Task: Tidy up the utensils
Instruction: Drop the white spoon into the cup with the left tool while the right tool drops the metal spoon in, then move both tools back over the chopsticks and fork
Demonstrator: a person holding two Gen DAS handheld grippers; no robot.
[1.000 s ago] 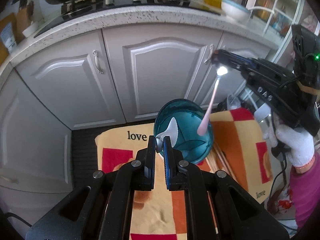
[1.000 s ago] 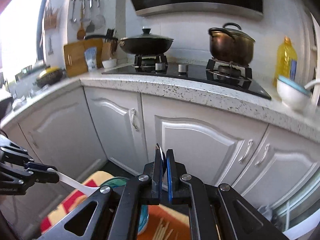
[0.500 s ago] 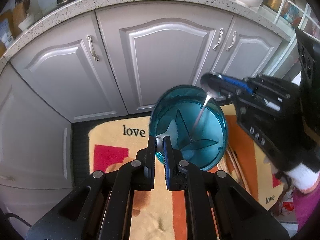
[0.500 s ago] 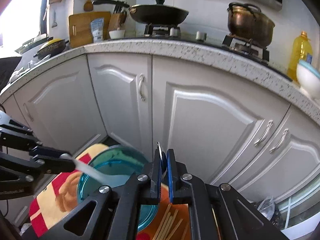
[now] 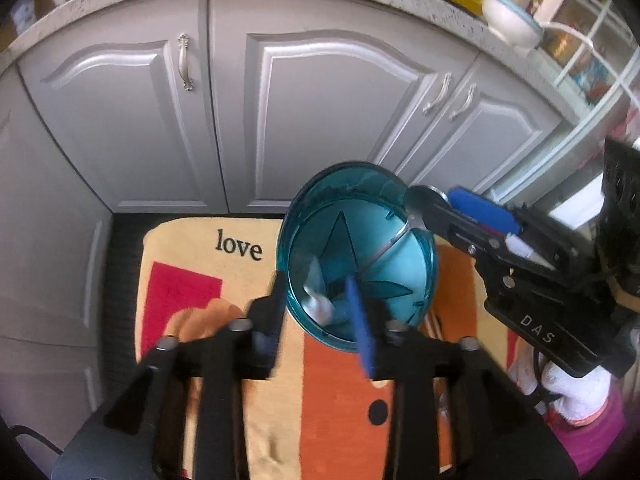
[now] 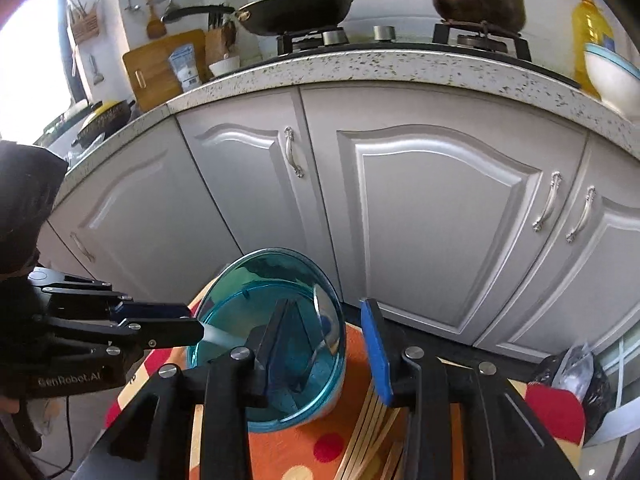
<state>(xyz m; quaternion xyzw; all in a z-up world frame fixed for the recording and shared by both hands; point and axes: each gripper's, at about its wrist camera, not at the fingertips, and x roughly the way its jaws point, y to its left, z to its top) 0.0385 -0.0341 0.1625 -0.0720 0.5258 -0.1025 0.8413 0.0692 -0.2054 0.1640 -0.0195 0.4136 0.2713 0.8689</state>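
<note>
My left gripper point(image 5: 320, 312) is spread wide over the teal holder point(image 5: 360, 256), and the white spoon point(image 5: 316, 300) stands loose inside, between my fingers. My right gripper point(image 6: 328, 340) gapes too; the metal spoon point(image 5: 404, 224) leans in the holder, its bowl beside those fingertips. Chopsticks point(image 6: 368, 432) lie on the mat point(image 5: 332, 400) next to the holder.
</note>
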